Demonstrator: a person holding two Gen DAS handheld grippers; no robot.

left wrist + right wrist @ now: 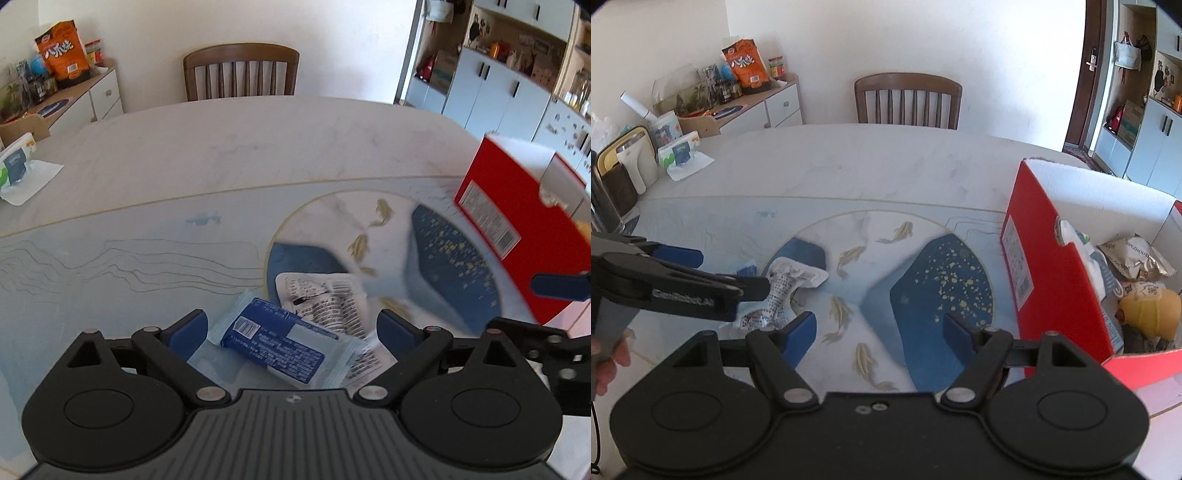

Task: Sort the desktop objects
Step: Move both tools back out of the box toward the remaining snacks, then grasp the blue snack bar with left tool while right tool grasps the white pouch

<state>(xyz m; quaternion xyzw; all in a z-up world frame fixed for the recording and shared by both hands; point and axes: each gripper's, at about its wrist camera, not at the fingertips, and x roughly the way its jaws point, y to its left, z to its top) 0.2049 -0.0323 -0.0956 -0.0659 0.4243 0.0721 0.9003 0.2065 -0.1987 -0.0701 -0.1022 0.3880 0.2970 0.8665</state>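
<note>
A blue and white snack packet (275,347) lies on the table mat between the open fingers of my left gripper (291,332). A white printed packet (328,299) lies just behind it, and also shows in the right wrist view (783,291). My right gripper (879,334) is open and empty above the blue mat, left of the red box (1060,266). The red box is open and holds several packets and a yellow toy (1152,310). The left gripper also shows in the right wrist view (679,273) at the far left, over the packets.
The red box (517,225) stands at the right in the left wrist view. A tissue pack (677,155) lies at the table's far left, near a white appliance (637,162). A wooden chair (908,99) stands behind the table. A sideboard with snack bags (746,66) is at back left.
</note>
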